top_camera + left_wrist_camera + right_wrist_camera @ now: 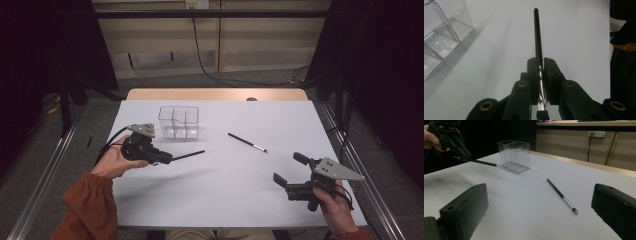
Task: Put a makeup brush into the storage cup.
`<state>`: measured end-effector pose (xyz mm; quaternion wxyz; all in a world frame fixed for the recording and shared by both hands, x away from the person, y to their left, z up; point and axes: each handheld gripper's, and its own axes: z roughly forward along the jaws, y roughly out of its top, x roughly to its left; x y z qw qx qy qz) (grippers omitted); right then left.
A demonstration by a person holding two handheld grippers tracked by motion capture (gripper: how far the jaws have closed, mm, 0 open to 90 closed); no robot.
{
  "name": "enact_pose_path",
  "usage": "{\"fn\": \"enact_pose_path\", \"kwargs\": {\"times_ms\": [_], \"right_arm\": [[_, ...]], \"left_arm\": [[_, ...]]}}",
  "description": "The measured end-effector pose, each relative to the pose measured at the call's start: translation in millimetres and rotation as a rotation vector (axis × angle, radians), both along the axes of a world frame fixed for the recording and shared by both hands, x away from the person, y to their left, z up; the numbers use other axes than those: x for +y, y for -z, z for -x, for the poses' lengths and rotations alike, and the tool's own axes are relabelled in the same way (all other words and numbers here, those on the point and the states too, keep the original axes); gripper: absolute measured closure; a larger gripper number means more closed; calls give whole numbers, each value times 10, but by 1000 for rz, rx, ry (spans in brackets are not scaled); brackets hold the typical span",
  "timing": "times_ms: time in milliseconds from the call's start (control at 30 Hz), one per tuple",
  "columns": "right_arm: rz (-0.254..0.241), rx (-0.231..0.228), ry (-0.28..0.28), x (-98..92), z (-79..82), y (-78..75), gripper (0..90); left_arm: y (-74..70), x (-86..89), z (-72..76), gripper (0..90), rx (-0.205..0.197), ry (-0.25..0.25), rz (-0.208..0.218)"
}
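- Two brushes: one clamped in my left gripper (pixel 167 159), lifted beside the clear organizer (pixel 179 121); one flat mid-table (pixel 247 142), open white surface around it;
- my right gripper (pixel 289 170) near the front edge, jaws wide, holding nothing.

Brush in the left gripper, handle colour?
Black handle with a silver ferrule; the brush shows best in the left gripper view, clamped by the left gripper.

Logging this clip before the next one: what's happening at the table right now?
A person works with a gripper in each hand. The left gripper is shut on a thin black brush, held above the white table near the clear divided organizer. The right gripper is open and holds nothing; a second brush lies on the table ahead of it.
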<state>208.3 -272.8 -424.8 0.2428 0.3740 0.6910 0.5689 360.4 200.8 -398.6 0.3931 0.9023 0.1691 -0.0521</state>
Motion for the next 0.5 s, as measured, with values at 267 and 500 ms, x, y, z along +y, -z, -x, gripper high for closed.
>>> {"fn": "enact_pose_path", "kwargs": {"times_ms": [267,500], "right_arm": [[-13,1,-81,163,-146,-100,10],[11,5,-165,345,-290,-179,40]], "left_arm": [[11,-65,67,839,-11,20,11],[19,-163,118,839,-15,71,9]]}}
